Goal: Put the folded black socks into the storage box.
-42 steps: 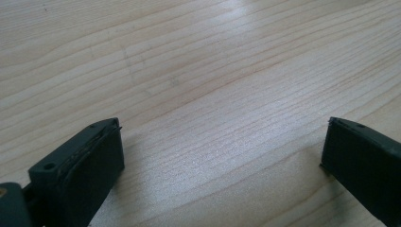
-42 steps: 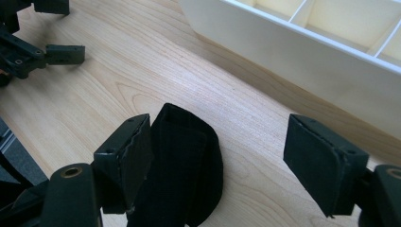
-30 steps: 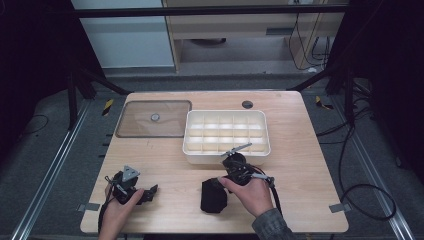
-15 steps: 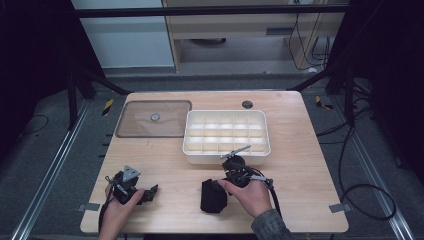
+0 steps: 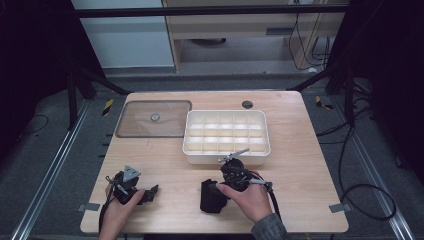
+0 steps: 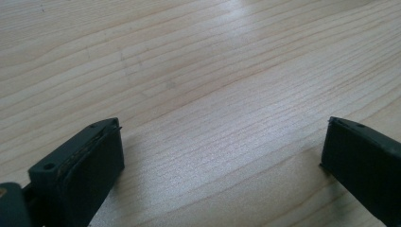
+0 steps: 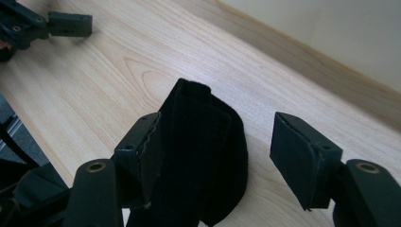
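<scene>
I am holding my right gripper (image 7: 213, 156) with its jaws spread around a folded black cloth (image 7: 198, 161), which is touching one jaw, not yet pinched. My left gripper (image 6: 217, 156) is resting wide open over bare table (image 6: 198, 71), and the white tray (image 5: 226, 137) just beyond is sitting unfilled, so I judge nearly everything is left.

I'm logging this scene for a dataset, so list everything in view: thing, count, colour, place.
Table: one, light wood, centre.
Compartment tray: one, cream-white, empty, table middle.
Clear lid: one, transparent with a small round knob, flat left of the tray.
Black cloth: one, folded, near edge, between the right gripper's jaws, touching one.
Round hole: one, dark, far edge of table.
Left gripper: one, black, jaws open over bare wood, near left.
Right gripper: one, black, jaws open.
Hands: two, at the bottom edge.
</scene>
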{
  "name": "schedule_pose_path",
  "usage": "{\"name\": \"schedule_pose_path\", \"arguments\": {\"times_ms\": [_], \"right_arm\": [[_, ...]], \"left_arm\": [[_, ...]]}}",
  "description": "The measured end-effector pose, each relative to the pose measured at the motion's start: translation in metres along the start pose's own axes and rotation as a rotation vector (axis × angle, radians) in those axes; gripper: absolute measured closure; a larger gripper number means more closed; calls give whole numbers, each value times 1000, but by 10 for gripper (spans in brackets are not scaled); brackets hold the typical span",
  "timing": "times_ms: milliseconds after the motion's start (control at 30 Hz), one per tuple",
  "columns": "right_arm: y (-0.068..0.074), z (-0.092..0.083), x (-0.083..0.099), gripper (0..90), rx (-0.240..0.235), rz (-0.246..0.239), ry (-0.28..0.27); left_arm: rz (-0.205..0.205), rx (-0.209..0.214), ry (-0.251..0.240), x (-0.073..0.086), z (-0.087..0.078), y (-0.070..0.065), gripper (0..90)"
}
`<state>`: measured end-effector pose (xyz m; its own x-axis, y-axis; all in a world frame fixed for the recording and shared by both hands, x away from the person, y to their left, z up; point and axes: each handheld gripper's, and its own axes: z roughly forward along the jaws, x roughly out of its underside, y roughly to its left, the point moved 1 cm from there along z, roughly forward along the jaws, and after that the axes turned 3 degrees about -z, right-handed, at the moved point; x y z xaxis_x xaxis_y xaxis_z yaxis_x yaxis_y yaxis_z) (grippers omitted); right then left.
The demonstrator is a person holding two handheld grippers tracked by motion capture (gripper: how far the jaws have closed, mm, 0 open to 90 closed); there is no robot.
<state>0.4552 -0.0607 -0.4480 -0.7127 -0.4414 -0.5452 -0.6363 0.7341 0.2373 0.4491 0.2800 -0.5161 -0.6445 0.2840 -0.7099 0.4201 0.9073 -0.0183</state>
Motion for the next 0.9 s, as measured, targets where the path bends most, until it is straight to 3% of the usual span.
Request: {"name": "schedule_pose_path", "arguments": {"times_ms": [600,900], "right_arm": [[-4,22,16,348,-5,38,47],[2,19,19,332,-8,45,47]], "left_arm": [[8,4,1,-1,0,0,0],[10,6,0,-1,1,-1,0]]}}
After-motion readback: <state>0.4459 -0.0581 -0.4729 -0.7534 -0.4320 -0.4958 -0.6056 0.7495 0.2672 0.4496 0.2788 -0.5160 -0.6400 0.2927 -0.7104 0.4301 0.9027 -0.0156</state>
